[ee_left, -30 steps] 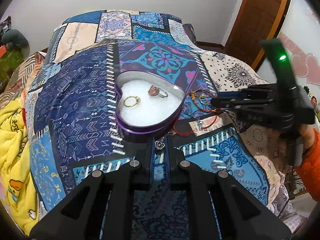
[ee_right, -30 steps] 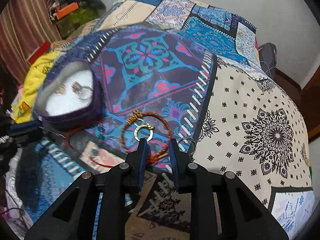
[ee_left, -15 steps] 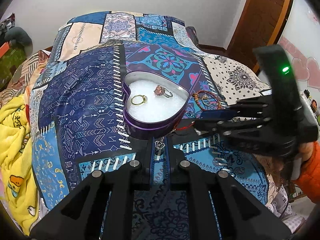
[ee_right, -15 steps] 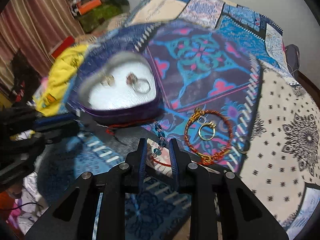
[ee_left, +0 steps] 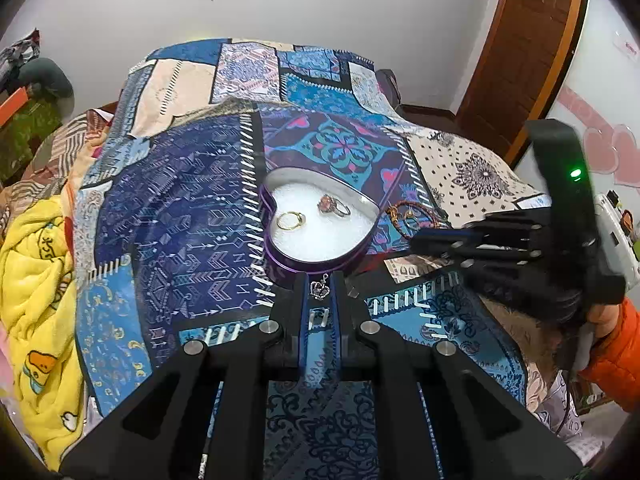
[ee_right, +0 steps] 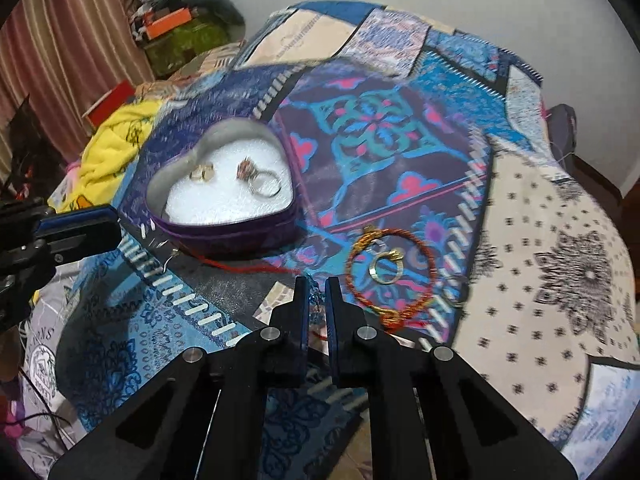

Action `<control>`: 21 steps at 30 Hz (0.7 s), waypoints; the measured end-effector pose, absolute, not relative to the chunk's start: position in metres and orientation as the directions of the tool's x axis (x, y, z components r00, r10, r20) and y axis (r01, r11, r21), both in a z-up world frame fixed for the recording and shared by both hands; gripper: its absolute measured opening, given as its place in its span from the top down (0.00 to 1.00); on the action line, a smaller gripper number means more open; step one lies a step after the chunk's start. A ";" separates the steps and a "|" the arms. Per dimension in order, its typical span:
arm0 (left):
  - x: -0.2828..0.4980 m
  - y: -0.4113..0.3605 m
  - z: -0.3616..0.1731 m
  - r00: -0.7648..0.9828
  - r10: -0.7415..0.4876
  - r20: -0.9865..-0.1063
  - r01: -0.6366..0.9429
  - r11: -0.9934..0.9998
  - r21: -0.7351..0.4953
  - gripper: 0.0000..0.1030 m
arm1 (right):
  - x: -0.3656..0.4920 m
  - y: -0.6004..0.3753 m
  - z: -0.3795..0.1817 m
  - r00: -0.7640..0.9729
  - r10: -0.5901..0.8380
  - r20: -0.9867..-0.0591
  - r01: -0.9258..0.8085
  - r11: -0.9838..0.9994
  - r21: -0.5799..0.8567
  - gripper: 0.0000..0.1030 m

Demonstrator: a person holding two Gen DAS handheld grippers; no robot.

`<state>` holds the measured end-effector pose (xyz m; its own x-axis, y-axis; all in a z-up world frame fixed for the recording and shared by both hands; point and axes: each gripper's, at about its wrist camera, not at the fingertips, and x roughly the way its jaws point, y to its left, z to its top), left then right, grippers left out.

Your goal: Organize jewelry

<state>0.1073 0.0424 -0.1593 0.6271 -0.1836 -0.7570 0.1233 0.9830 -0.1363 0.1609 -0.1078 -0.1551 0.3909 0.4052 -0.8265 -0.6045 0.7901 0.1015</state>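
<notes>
A purple heart-shaped tin (ee_left: 280,258) (ee_right: 224,230) with white foam lies on the patchwork bedspread. It holds a gold ring (ee_left: 291,221) (ee_right: 202,172) and a stone ring (ee_left: 334,207) (ee_right: 258,180). My left gripper (ee_left: 320,286) is nearly shut, a small silver crown charm (ee_left: 320,290) between its fingertips, just in front of the tin. My right gripper (ee_right: 317,292) is nearly shut over blue beads (ee_right: 318,304), whether gripped I cannot tell. A red cord bracelet (ee_right: 390,270) (ee_left: 412,220) encircles a gold ring (ee_right: 386,266). A red string (ee_right: 248,266) lies by the tin.
A yellow blanket (ee_left: 36,300) lies at the bed's left edge. A wooden door (ee_left: 520,52) stands at the back right. Clutter and a curtain (ee_right: 72,40) stand beyond the bed's far left in the right wrist view.
My right gripper has swung left from over the bracelet to the beads near the tin. My left gripper has pulled back and up slightly, the charm still between its fingers.
</notes>
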 end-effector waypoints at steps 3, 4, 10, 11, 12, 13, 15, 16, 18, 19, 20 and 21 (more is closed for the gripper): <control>0.103 0.045 -0.153 0.639 -0.173 -0.749 0.115 0.985 -0.129 0.92 | 0.159 -0.120 -0.139 0.425 0.417 -0.803 -0.586 0.803 0.107 0.94; 0.101 0.045 -0.151 0.643 -0.169 -0.747 0.112 0.986 -0.126 0.92 | 0.157 -0.123 -0.132 0.437 0.421 -0.795 -0.583 0.805 0.106 0.94; 0.093 0.045 -0.138 0.668 -0.163 -0.726 0.103 0.987 -0.126 0.92 | 0.150 -0.130 -0.100 0.496 0.438 -0.750 -0.580 0.810 0.089 0.93; 0.092 0.045 -0.136 0.672 -0.161 -0.723 0.102 0.987 -0.126 0.92 | 0.148 -0.131 -0.094 0.505 0.443 -0.741 -0.580 0.809 0.088 0.93; 0.090 0.045 -0.133 0.678 -0.160 -0.718 0.100 0.987 -0.125 0.92 | 0.147 -0.131 -0.089 0.512 0.449 -0.732 -0.581 0.809 0.090 0.94; 0.089 0.045 -0.129 0.685 -0.158 -0.711 0.099 0.987 -0.124 0.92 | 0.146 -0.131 -0.085 0.518 0.455 -0.724 -0.582 0.808 0.091 0.94; 0.087 0.045 -0.124 0.697 -0.154 -0.701 0.096 0.988 -0.122 0.92 | 0.144 -0.130 -0.077 0.528 0.469 -0.708 -0.584 0.806 0.097 0.93; 0.087 0.045 -0.120 0.703 -0.151 -0.695 0.093 0.988 -0.120 0.92 | 0.143 -0.127 -0.073 0.534 0.474 -0.700 -0.585 0.805 0.098 0.93; 0.087 0.045 -0.115 0.712 -0.148 -0.686 0.091 0.989 -0.119 0.92 | 0.141 -0.125 -0.064 0.545 0.486 -0.683 -0.589 0.802 0.100 0.93; 0.087 0.045 -0.113 0.717 -0.147 -0.682 0.090 0.989 -0.119 0.92 | 0.140 -0.124 -0.061 0.551 0.491 -0.675 -0.591 0.800 0.100 0.93; 0.087 0.046 -0.110 0.722 -0.145 -0.677 0.090 0.989 -0.115 0.92 | 0.139 -0.123 -0.058 0.556 0.496 -0.667 -0.593 0.799 0.099 0.93; 0.087 0.046 -0.107 0.727 -0.140 -0.672 0.089 0.990 -0.110 0.92 | 0.139 -0.122 -0.053 0.563 0.502 -0.657 -0.595 0.798 0.101 0.93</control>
